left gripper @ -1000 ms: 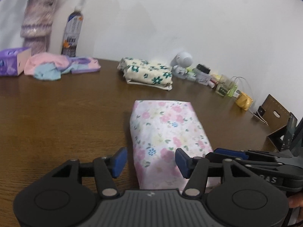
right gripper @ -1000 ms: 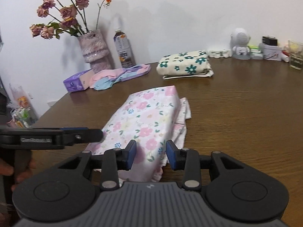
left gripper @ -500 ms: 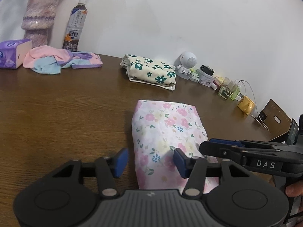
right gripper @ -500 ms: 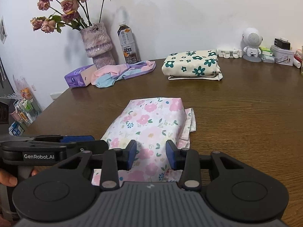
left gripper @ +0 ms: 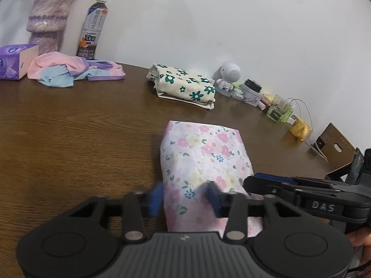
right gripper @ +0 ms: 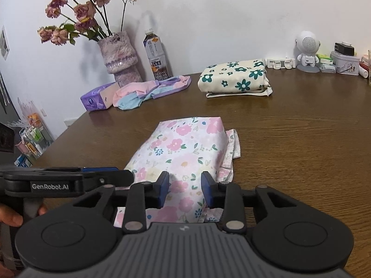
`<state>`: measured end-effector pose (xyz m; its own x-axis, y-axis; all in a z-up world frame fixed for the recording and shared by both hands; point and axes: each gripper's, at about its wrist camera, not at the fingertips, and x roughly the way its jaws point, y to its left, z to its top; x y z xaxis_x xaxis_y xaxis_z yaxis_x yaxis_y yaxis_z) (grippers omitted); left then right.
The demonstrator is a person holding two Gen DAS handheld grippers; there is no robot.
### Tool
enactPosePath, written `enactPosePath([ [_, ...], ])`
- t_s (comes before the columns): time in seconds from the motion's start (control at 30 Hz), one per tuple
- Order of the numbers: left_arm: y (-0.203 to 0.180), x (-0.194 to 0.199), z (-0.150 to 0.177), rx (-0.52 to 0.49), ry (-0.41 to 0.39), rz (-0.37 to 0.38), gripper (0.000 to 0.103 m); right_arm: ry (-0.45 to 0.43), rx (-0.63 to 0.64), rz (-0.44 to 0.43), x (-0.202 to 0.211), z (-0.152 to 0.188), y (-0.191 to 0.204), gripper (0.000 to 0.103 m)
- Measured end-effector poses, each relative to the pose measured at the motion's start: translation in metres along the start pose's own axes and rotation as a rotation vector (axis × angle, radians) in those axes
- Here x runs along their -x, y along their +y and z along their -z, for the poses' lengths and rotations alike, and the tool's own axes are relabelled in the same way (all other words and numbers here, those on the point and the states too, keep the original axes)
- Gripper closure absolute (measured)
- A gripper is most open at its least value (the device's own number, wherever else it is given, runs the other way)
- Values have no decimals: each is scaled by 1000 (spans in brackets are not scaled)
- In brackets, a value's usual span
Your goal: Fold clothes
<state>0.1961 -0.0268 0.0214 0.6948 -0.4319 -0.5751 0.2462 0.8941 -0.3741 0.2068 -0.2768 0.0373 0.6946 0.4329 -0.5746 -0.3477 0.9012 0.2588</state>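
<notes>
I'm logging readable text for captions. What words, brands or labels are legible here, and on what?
"GenRobot.AI": side of the left hand-held gripper, seen in the right wrist view.
"DAS": side of the right hand-held gripper, seen in the left wrist view.
"OOLONG": lower label of the drink bottle; its other print is too small to read.
Purple tissue pack: print blurred.
Tin: print too small to read.

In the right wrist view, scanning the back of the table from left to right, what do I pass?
Purple tissue box → fuzzy vase of dried roses → drink bottle → cream garment with green flowers, folded → white clips → white astronaut speaker → small tin.
</notes>
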Motion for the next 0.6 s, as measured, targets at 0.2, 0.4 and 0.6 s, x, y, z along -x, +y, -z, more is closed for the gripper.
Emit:
enactPosePath([
  [0.2,6,3,-15,-2,10,0,52,-43,-28,24,4,-3,-3,67],
  [0.4,10,-16,-33,-3,53,14,55,-57,-82,36,-6,-15,-13,67],
  [0.6,14,-28,-39,28,78,67,74,-25,-110,38,-19,-13,-20,76],
])
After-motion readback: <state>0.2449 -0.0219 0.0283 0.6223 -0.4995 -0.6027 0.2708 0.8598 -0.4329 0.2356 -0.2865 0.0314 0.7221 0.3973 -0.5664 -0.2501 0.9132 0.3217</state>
